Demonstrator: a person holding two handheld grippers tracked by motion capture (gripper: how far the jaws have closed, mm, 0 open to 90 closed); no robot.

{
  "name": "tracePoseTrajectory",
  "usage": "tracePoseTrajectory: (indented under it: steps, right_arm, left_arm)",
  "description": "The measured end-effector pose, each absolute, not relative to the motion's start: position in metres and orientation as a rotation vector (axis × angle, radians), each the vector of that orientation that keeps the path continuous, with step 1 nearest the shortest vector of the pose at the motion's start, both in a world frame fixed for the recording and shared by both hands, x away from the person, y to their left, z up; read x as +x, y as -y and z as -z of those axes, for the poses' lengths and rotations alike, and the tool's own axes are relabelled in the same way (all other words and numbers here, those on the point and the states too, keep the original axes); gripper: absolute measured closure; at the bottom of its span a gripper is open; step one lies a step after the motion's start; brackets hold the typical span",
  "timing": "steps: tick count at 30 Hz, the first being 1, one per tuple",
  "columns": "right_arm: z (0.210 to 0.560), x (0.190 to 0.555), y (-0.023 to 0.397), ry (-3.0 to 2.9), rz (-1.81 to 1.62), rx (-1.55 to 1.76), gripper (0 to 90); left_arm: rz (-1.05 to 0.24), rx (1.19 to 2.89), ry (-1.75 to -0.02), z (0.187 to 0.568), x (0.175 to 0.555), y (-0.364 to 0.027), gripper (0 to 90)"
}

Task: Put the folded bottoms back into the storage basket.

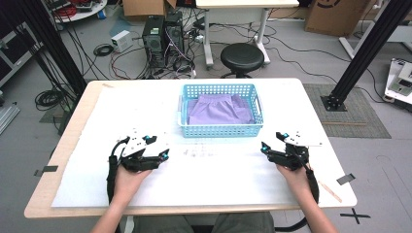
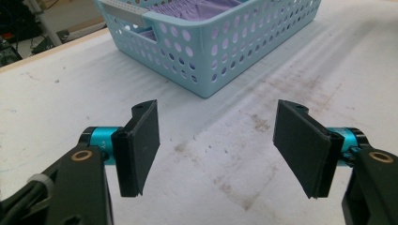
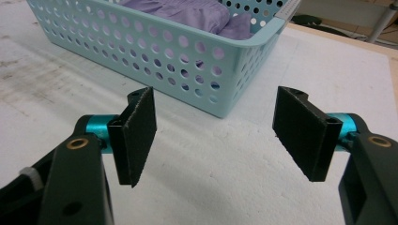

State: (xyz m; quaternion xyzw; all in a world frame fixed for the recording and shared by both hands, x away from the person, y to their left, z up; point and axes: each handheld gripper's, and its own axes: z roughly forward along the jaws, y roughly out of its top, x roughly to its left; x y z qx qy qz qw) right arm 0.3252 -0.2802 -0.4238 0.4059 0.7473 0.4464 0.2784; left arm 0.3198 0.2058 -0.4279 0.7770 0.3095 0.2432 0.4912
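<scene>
A light blue perforated basket (image 1: 221,131) stands at the middle back of the white-covered table (image 1: 218,179), with a folded purple cloth (image 1: 219,110) inside it. My left gripper (image 1: 160,147) rests low at the front left, open, nothing between its jaws. At the front right my right gripper (image 1: 273,141) is open and empty too. In the left gripper view the gripper (image 2: 217,117) points at the basket's (image 2: 220,51) near corner, the cloth (image 2: 187,8) showing over the rim. The right gripper view has its gripper (image 3: 213,101) facing the basket's (image 3: 155,51) other near corner, with the cloth (image 3: 187,11) above.
Faint dirt marks streak the white cover (image 2: 244,154) in front of the basket. Beyond the table on the floor are a black stool (image 1: 242,57), computer towers (image 1: 163,39) with tangled cables, and black frame posts (image 1: 362,53) at both sides.
</scene>
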Motion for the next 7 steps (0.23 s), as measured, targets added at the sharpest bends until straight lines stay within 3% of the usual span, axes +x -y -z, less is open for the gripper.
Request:
tracePoseTrajectory:
  steps: [7]
  right_arm:
    - [0.4263, 0.3271, 0.2803, -2.008, -1.186, 1.096, 30.5]
  left_arm:
    - [-0.595, 1.890, -0.766, 0.4292, 0.3203, -0.2067, 31.9]
